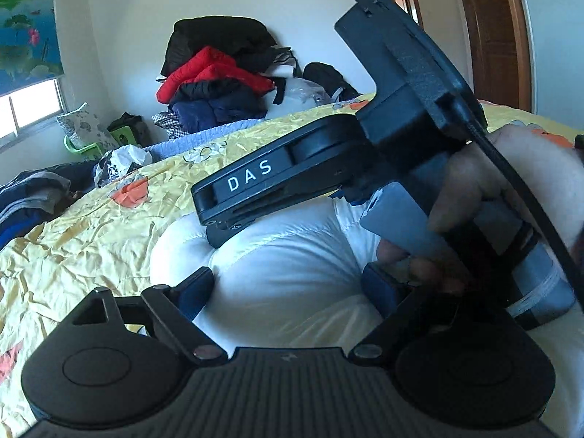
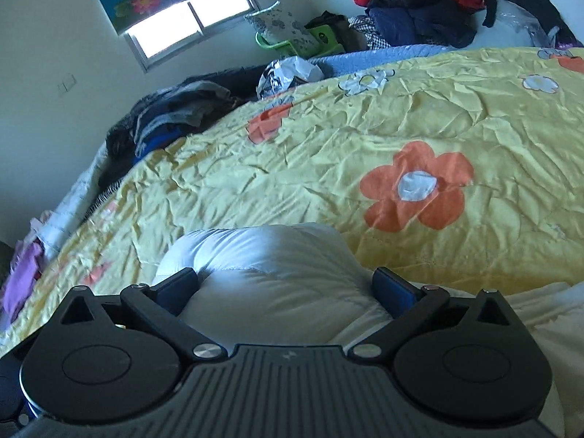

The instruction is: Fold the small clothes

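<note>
**Both wrist views: white padded garment between my open jaws**

Left wrist view has my left gripper [image 1: 288,292] with its jaws wide apart, a blue pad on either side of the white padded garment [image 1: 284,273], which bulges up between them; whether the pads press into it I cannot tell. My right gripper [image 1: 233,215] crosses above the garment in this view, the letters DAS on its side, gripped by my right hand [image 1: 511,182]; its tip sinks behind a fold of the garment and is hidden.

From the right wrist, my right gripper [image 2: 284,288] also has its jaws spread, the garment [image 2: 270,273] swelling between them without being pinched that I can see. The garment lies on the yellow flowered quilt [image 2: 365,138], at its near edge. Its outline is cut off by both tools, so its long axis and which end points where are hard to judge.

Beyond the far edge of the quilt sits a green basket [image 2: 288,45] with a patterned cushion [image 2: 284,25] standing in it. Further along that far edge is a heap of red and dark clothes [image 1: 215,80], and off the quilt's left end a darker pile [image 2: 171,113], its contents too blurred to name
</note>
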`<state>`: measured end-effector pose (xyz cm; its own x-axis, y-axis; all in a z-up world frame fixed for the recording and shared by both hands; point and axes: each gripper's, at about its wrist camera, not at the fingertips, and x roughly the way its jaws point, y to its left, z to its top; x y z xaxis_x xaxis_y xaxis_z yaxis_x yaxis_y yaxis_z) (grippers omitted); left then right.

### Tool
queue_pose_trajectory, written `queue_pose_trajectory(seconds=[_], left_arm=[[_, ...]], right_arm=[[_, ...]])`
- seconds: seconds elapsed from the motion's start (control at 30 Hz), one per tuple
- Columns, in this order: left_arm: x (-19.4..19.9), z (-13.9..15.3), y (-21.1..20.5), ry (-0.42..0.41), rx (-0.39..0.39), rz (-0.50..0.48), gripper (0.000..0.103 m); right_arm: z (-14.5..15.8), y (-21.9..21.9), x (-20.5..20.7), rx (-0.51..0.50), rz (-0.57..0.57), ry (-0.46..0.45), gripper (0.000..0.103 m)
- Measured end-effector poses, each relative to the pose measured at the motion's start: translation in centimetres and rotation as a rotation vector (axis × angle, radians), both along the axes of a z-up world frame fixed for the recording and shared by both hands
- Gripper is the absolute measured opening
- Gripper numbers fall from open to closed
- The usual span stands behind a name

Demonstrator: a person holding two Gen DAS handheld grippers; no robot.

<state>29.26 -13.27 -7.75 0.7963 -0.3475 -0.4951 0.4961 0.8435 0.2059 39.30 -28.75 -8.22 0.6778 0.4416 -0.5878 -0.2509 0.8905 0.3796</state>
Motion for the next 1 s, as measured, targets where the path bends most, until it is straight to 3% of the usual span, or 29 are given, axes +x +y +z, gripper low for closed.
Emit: queue_pose_trajectory(seconds=[0.17,0.27,0.3,0.37,0.47,0.57,0.63,0.7,0.73,0.8,0.87,0.9,1.0], left_arm=[[-2.8,1.3,0.9,-0.069,-0.016,0.015,0.090],[-4.5,3.5,4.0,-0.083,-0.144,0.071,0.091],[-4.7,4.0,5.4,-0.049,-0.204,0.097,0.094],[-4.2,4.2,8.5,0.100,-0.340,0.158,0.095],[-3.1,2.4,11.9,0.355,-0.526,0.263,0.095],[-2.2,1.3,12.9,0.468,-0.661,0.262,0.095],[-1.3,0.6,12.5,0.544,-0.729,0.218,0.095],[-0.3,-0.5,11.7,0.621,-0.765,0.195,0.095],[0.3,-1.0,11.4,0.660,-0.780,0.204,0.096],[0.3,-1.9,10.9,0.726,-0.820,0.210,0.096],[0.2,-1.5,10.0,0.720,-0.801,0.202,0.095],[0.0,-1.3,9.6,0.706,-0.783,0.201,0.092],[-0.1,-0.6,9.8,0.683,-0.762,0.178,0.070]], right_arm=[[2.5,-1.4,-1.3,0.062,-0.060,-0.004,0.097],[6.0,-4.1,-4.7,0.163,-0.096,-0.073,0.103],[6.9,-5.2,-6.1,0.177,-0.091,-0.100,0.103],[7.6,-7.6,-8.7,0.165,-0.089,-0.109,0.103],[6.2,-11.6,-11.0,0.091,-0.171,0.001,0.103],[4.1,-14.7,-12.5,0.097,-0.248,0.104,0.096],[2.6,-15.6,-12.9,0.181,-0.239,0.166,0.096],[1.0,-15.6,-12.6,0.264,-0.203,0.253,0.096],[0.6,-15.2,-12.7,0.277,-0.183,0.248,0.101],[0.4,-14.0,-12.6,0.281,-0.123,0.238,0.099],[0.2,-12.9,-12.3,0.290,-0.077,0.251,0.097],[0.2,-12.1,-12.1,0.288,-0.052,0.257,0.095],[0.4,-9.3,-11.8,0.243,0.024,0.269,0.093]])
